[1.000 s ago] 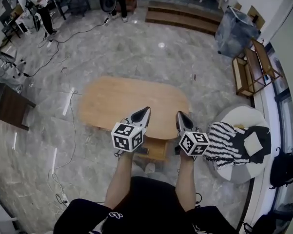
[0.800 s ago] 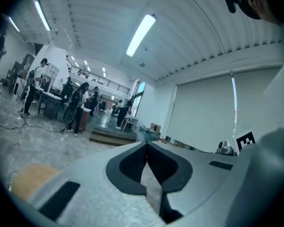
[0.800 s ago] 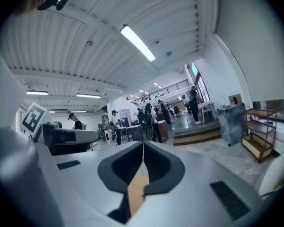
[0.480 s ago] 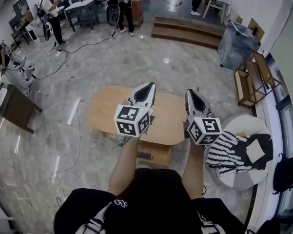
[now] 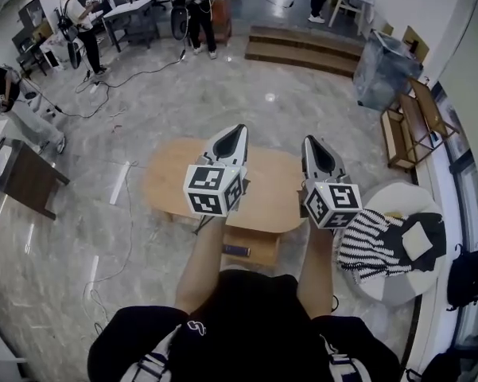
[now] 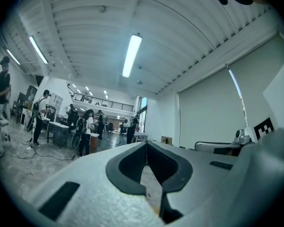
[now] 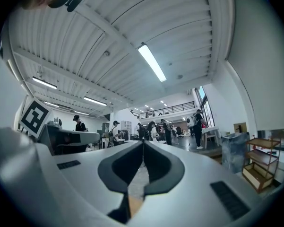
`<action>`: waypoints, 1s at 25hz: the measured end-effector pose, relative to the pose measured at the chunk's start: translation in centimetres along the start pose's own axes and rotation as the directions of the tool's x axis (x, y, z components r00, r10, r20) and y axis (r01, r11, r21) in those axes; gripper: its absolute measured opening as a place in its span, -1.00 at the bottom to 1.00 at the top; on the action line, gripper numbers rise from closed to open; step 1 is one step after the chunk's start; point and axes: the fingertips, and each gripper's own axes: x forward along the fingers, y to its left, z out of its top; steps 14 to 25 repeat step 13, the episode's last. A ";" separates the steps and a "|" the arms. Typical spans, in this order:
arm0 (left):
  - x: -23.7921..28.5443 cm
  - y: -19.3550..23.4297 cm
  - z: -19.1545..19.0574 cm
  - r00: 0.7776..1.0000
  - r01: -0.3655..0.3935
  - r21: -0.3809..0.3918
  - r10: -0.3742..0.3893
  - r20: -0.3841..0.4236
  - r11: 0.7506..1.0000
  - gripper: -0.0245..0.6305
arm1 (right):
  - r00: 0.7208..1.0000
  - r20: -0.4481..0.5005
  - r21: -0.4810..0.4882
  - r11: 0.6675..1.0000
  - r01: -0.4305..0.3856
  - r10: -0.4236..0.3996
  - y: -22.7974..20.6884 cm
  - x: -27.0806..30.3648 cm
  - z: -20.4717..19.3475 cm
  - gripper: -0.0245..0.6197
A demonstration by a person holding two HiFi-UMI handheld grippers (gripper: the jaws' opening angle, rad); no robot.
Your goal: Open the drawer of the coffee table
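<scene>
One left gripper (image 5: 239, 127), one right gripper (image 5: 311, 139), jaws together; one coffee table (image 5: 172, 178).

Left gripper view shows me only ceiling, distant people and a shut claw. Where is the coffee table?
Observer: In the head view the table stands below. The left claw is held up over it, clear of it.
Operator: Is its drawer open?
Observer: It seems so. The drawer juts out under the near edge, with a small dark thing in it.
Operator: And the right claw?
Observer: The right claw is shut and empty, also raised over the table.
</scene>
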 end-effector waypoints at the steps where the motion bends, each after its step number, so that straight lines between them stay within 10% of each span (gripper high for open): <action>1: 0.1 -0.1 0.0 1.000 0.004 0.001 -0.004 0.003 1.000 -0.90 | 1.000 0.002 -0.004 1.000 0.002 -0.002 0.0 -0.1 0.0 -0.89; 25: 2.1 -1.4 -1.3 1.000 0.020 0.003 -0.020 0.000 1.000 -0.90 | 0.999 -0.004 -0.027 0.998 0.052 -0.052 -2.6 -0.6 -0.5 -0.89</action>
